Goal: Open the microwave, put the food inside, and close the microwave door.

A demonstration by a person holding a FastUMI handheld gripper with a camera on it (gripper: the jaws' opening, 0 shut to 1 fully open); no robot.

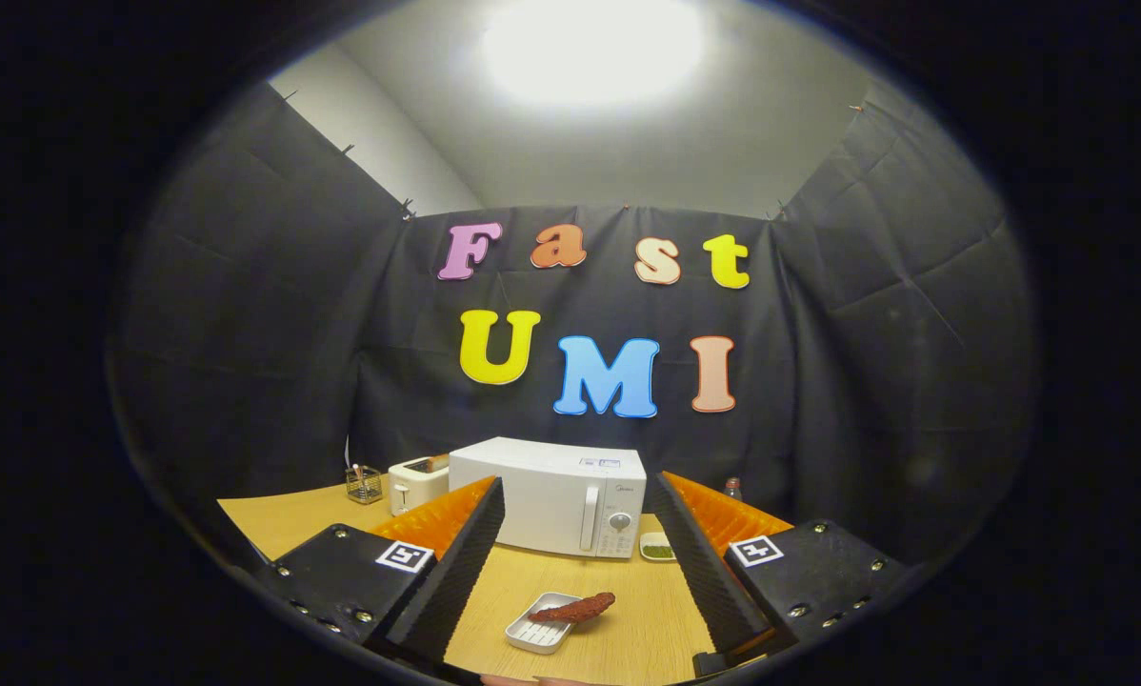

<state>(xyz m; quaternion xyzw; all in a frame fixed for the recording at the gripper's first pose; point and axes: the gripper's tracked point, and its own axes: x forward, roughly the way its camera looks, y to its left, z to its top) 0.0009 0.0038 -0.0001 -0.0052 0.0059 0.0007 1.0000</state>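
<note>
A white microwave [556, 495] stands on the wooden table [628, 629] against the booth wall, its door shut, with a vertical handle [589, 519] and a dial on the right side. Nearer to me, a reddish-brown piece of food [575, 609] lies across a small white rectangular tray [537, 633]. My gripper [580, 553] is open, its fingers spread wide apart with nothing between them. The food and tray lie between the fingers, ahead of the tips, and the microwave stands beyond them.
A white toaster [416, 482] sits left of the microwave, with a small wire basket [364, 484] further left. A small dish with green contents [657, 548] lies by the microwave's right front corner. A bottle top [732, 488] shows behind the right finger.
</note>
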